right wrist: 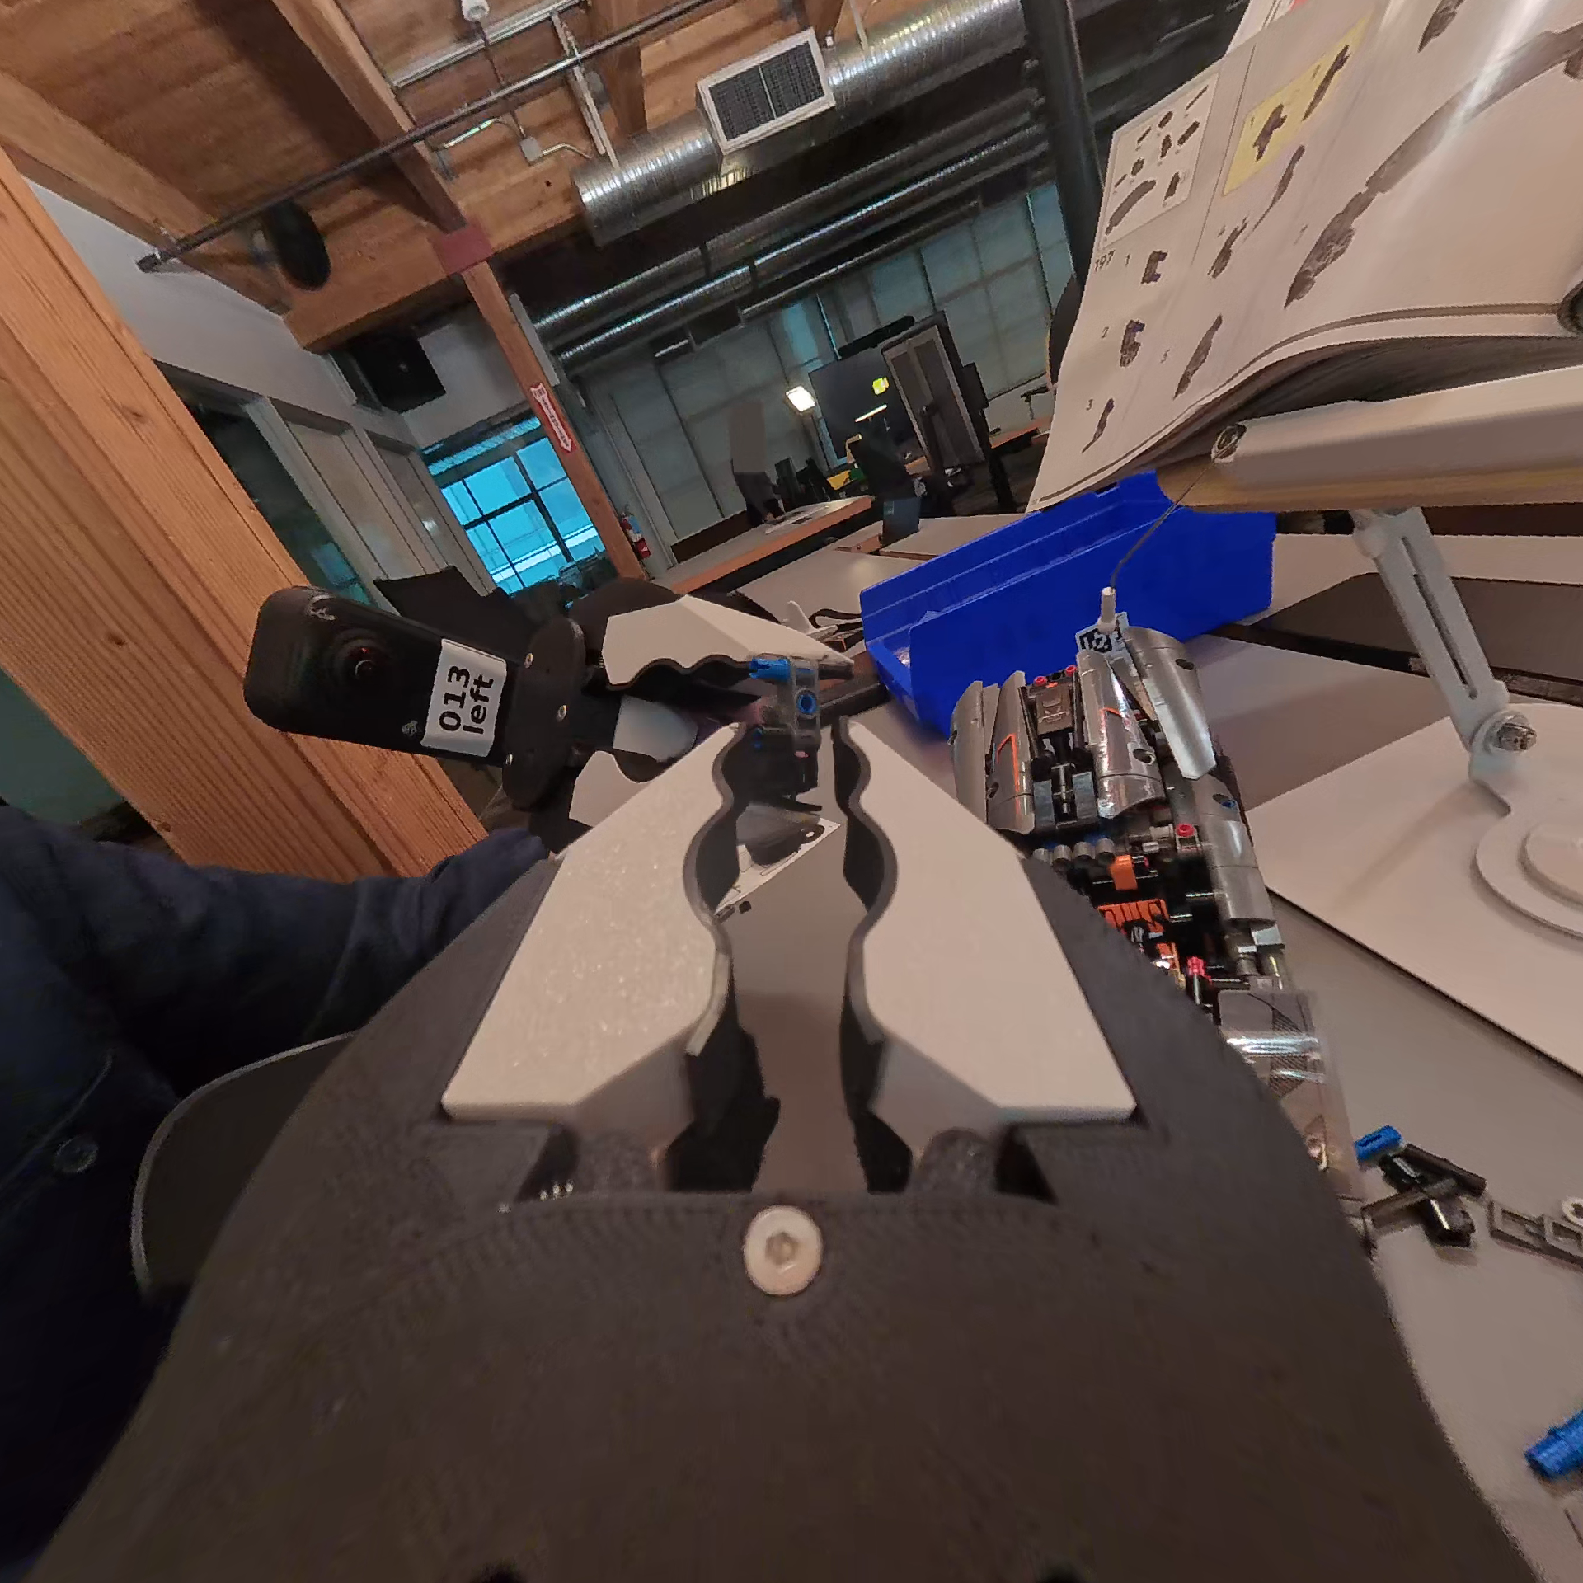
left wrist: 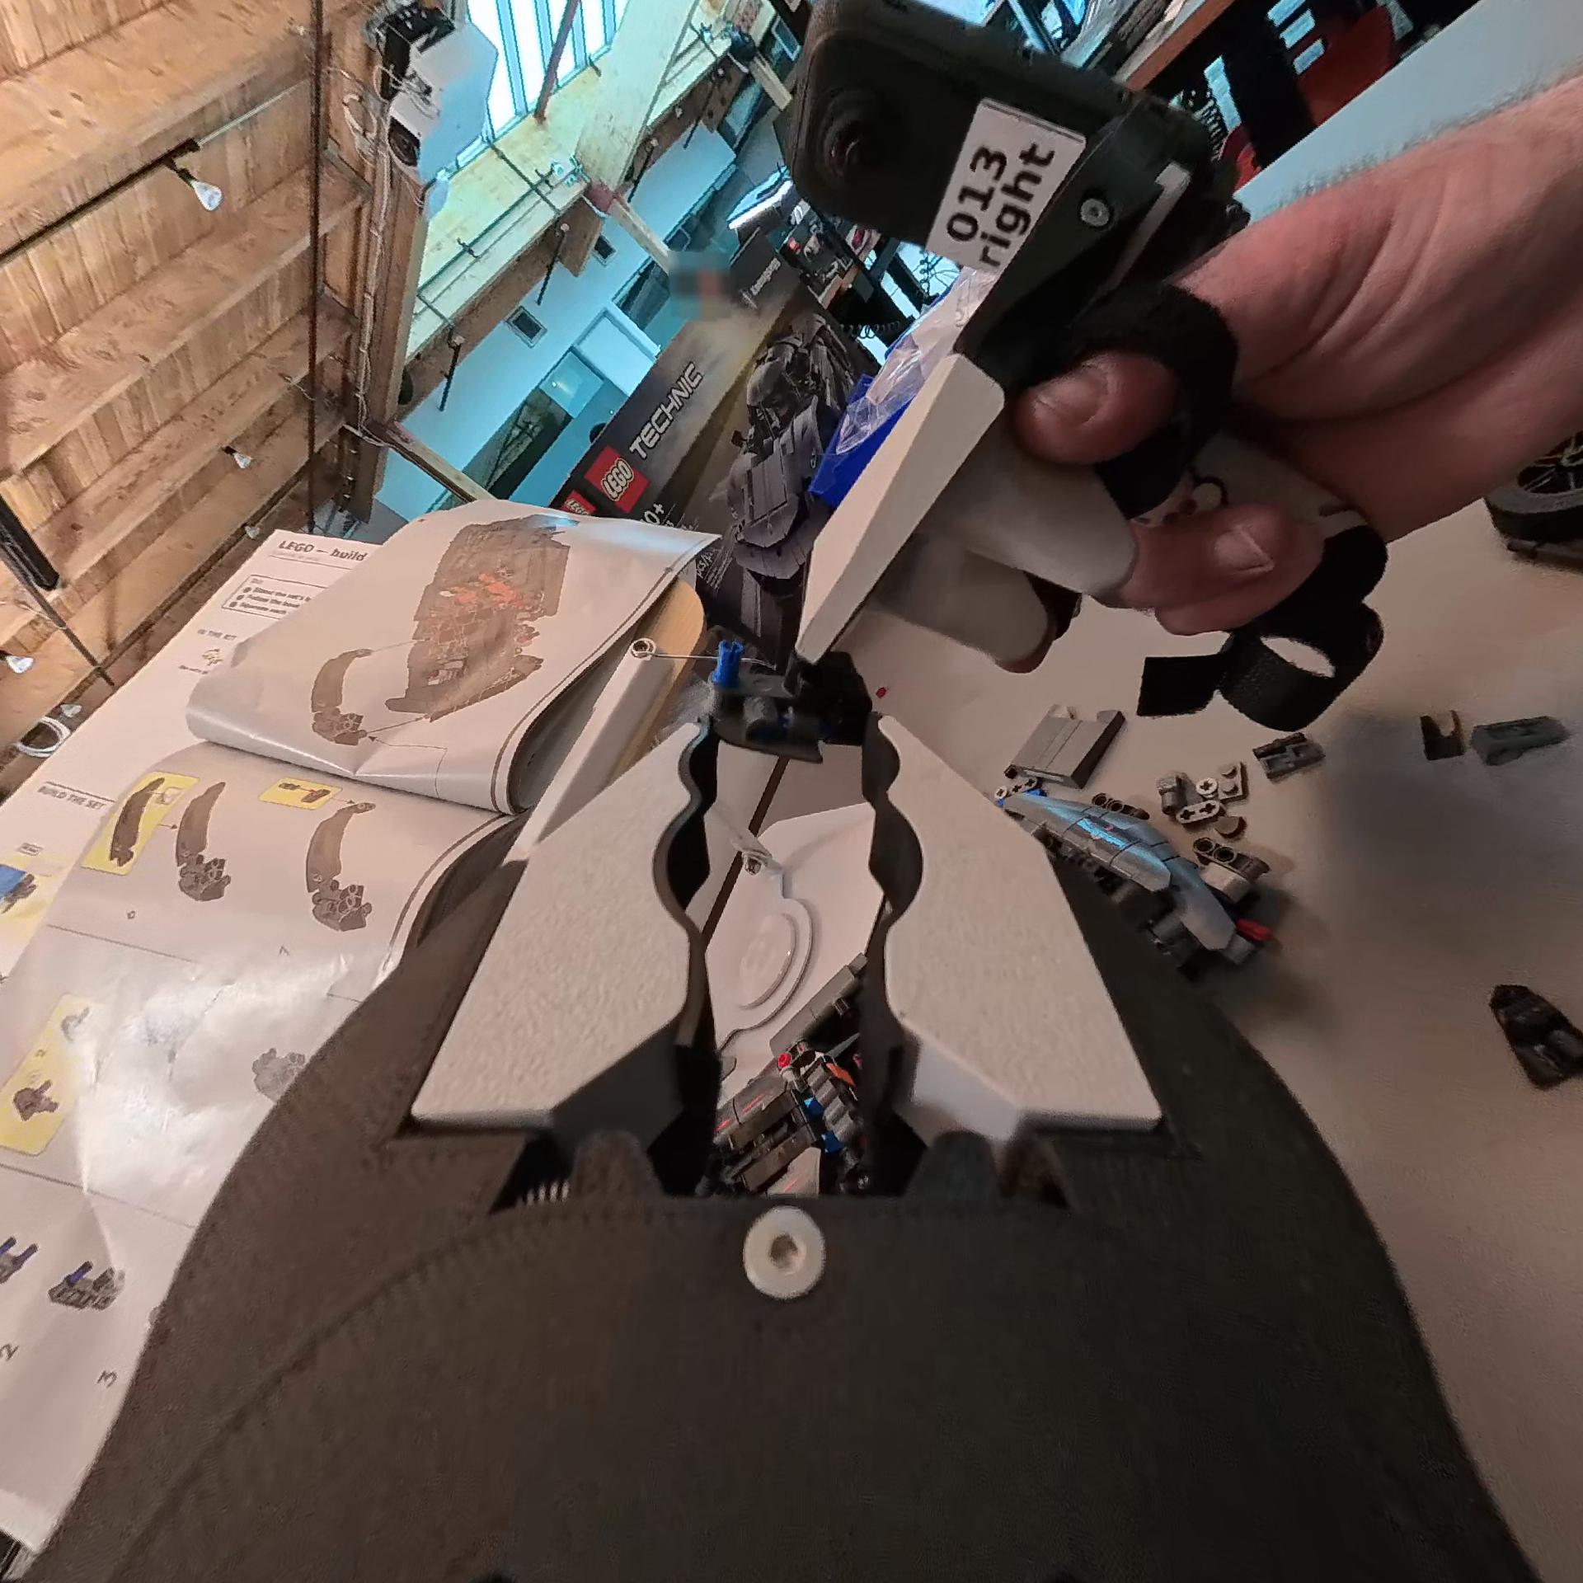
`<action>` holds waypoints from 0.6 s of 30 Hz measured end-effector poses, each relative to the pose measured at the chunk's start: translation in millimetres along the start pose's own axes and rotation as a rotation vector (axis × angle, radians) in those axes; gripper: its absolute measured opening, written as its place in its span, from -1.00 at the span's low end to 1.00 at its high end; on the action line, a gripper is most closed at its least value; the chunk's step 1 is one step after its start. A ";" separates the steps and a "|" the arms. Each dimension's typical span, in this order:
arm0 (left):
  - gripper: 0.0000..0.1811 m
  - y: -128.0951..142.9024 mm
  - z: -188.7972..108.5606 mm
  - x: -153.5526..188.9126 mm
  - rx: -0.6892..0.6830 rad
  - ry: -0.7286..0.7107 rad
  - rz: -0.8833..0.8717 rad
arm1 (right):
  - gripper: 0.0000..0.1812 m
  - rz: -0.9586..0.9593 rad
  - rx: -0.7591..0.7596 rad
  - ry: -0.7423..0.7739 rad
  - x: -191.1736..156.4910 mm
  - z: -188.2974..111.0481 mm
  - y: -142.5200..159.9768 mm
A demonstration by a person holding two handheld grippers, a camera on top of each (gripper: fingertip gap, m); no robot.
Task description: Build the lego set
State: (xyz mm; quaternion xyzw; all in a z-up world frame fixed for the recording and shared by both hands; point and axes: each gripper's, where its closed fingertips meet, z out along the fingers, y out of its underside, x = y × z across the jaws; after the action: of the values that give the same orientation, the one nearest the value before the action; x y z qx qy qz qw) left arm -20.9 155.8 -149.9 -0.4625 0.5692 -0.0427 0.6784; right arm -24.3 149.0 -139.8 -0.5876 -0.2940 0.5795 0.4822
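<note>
A small Lego sub-assembly, black with a grey beam and blue pins, hangs in the air between both grippers. My left gripper is shut across it, with a fingertip on each side. My right gripper comes down from the upper right and is shut on its black end. In the right wrist view the sub-assembly sits between my right gripper's tips, and the left gripper holds it from the left. The large silver and black car model lies on the table below.
An open instruction booklet rests on a white stand. A blue bin stands behind the model. A silver-blue sub-assembly and loose grey and black parts lie to the right. More loose pieces and a blue pin lie nearby. A Lego box stands at the back. My two grippers' fingertips are within a few centimetres of each other. From either gripper's tips it is about 20 cm to the blue pin.
</note>
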 end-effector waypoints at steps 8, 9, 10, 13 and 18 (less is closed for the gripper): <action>-0.65 -3.2 -0.9 2.3 0.013 0.017 -0.003 | -0.81 0.080 -0.028 -0.104 -8.9 3.5 7.1; -0.66 -3.9 -1.4 2.6 0.018 0.021 -0.006 | -0.81 0.080 -0.029 -0.109 -9.6 3.3 7.1; -0.66 -4.4 -1.6 2.9 0.022 0.026 -0.012 | -0.82 0.081 -0.030 -0.113 -10.1 3.0 6.9; -0.65 -2.9 -0.9 3.1 0.017 0.025 -0.011 | -0.83 0.076 -0.029 -0.104 -9.1 2.8 7.1; -0.64 -2.3 -1.0 1.5 0.014 0.007 0.004 | -0.84 0.080 -0.009 -0.096 -7.4 2.3 4.7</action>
State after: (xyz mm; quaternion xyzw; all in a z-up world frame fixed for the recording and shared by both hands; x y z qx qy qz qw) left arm -20.1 153.0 -149.3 -0.4564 0.5722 -0.0469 0.6797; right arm -28.7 141.1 -140.8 -0.5726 -0.2958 0.6244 0.4413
